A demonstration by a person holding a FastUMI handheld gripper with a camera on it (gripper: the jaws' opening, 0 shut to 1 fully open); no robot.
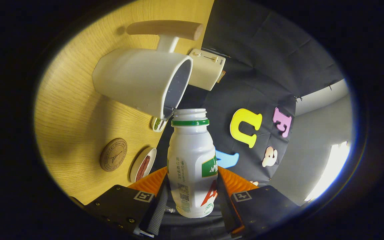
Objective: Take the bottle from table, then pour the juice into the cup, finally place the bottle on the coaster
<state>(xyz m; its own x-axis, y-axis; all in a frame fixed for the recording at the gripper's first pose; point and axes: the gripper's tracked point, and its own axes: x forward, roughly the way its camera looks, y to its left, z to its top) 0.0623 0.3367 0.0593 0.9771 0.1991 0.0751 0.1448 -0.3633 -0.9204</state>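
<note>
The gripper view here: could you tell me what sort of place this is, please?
Probably a staged tabletop booth: a wooden table with a white cup, a cork coaster and small dishes, backed by black cloth. The tool is shut on a juice bottle.

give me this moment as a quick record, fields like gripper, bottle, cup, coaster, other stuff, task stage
gripper: gripper shut on the bottle, a finger pressing each side
bottle: white bottle, green neck ring, cap off, mouth at the cup's rim
cup: white cup with wooden handle, opening turned toward the bottle mouth
coaster: round brown coaster on the wooden table, bare
other: cream box beyond the cup; two small dishes near the coaster
stage: pouring; bottle not yet on coaster
</note>
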